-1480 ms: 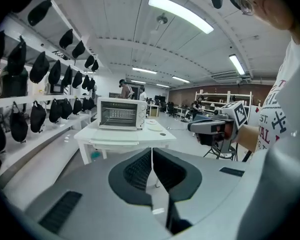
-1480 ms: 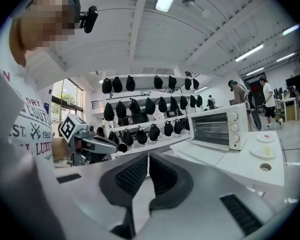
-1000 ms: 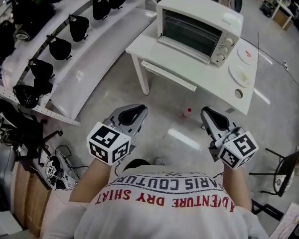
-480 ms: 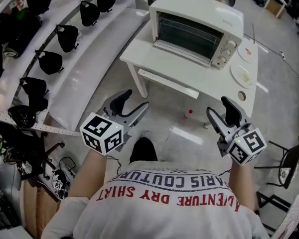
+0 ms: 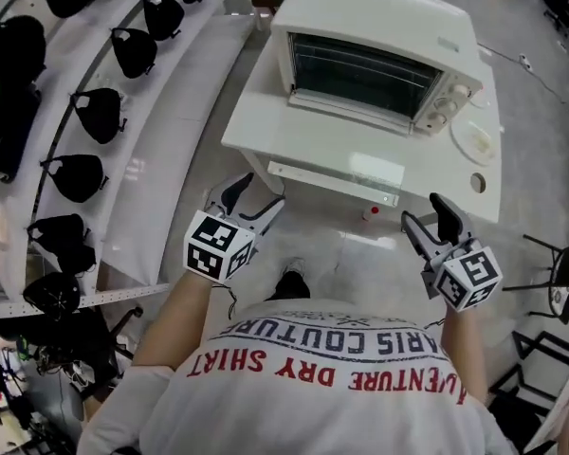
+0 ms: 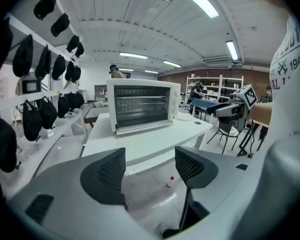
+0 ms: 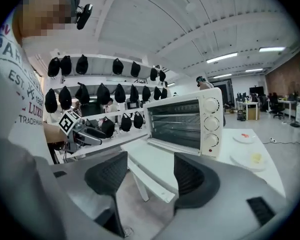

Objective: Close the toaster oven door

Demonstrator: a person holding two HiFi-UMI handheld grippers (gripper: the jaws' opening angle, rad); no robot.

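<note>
A white toaster oven [image 5: 379, 41] stands on a white table [image 5: 266, 131]. Its door [image 5: 356, 112] hangs open, lying flat in front of the cavity so the wire racks show. The oven also appears in the left gripper view [image 6: 142, 106] and the right gripper view [image 7: 182, 119]. My left gripper [image 5: 251, 197] hovers short of the table's near left edge, and my right gripper [image 5: 429, 218] is off the near right edge. Both sets of jaws have just been opening and now stand wide with nothing between them [image 6: 150, 156] [image 7: 151, 161]. Neither gripper touches the oven or the table.
Long white shelves with black bags [image 5: 95, 112] run along the left. Plates [image 5: 476, 140] sit on the table right of the oven. A small red-capped bottle [image 5: 373, 212] stands on the floor under the table edge. A chair [image 5: 559, 282] is at the right.
Both grippers went from shut to wide open. The person has stepped closer, so the table and oven now lie nearer, and both grippers have moved forward toward the table edge.
</note>
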